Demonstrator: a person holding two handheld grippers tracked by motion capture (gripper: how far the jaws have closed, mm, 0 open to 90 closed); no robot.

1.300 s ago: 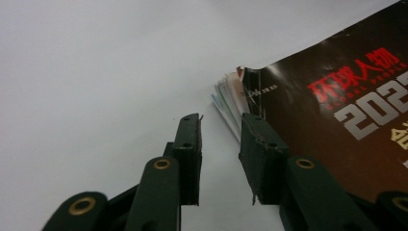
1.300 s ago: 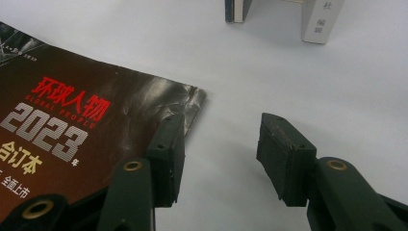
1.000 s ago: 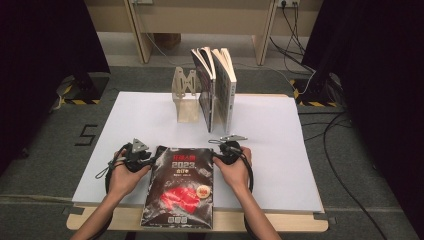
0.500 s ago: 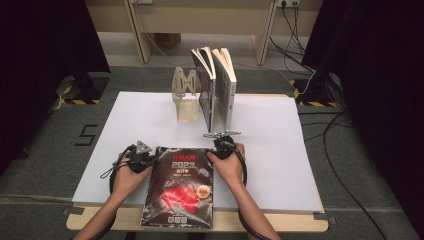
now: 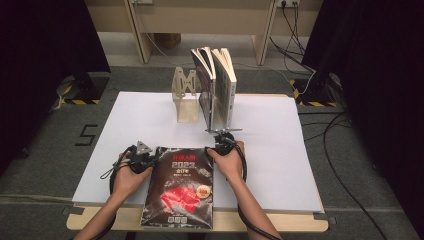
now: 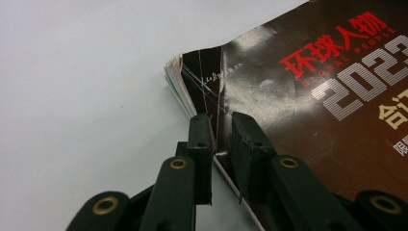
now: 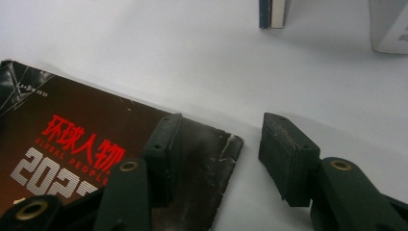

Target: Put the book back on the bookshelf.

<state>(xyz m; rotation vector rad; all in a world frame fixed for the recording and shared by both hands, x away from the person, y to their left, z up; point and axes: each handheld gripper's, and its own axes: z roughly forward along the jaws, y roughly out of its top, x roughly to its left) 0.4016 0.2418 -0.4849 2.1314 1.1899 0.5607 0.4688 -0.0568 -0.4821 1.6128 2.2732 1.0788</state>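
Note:
A dark magazine (image 5: 180,190) with red and white lettering lies flat at the table's near edge. My left gripper (image 5: 154,159) is at its top-left corner. In the left gripper view the jaws have just been closing, and the left gripper (image 6: 221,126) is shut on the magazine (image 6: 308,96) at the cover's edge just below that corner. My right gripper (image 5: 216,147) is at the top-right corner. In the right gripper view the right gripper (image 7: 223,131) is open. One jaw is over the magazine's cover (image 7: 82,130) and the other over the white surface, with the corner between them.
Several books (image 5: 216,85) stand upright in the middle of the white table top (image 5: 280,150), against a pale metal bookend (image 5: 184,95). Their lower ends, the books (image 7: 274,12), show ahead of the right gripper. Cables lie on the floor to the right.
My right hand has shifted left, bringing its gripper to the magazine's top-right corner. The left hand and the magazine have stayed where they were.

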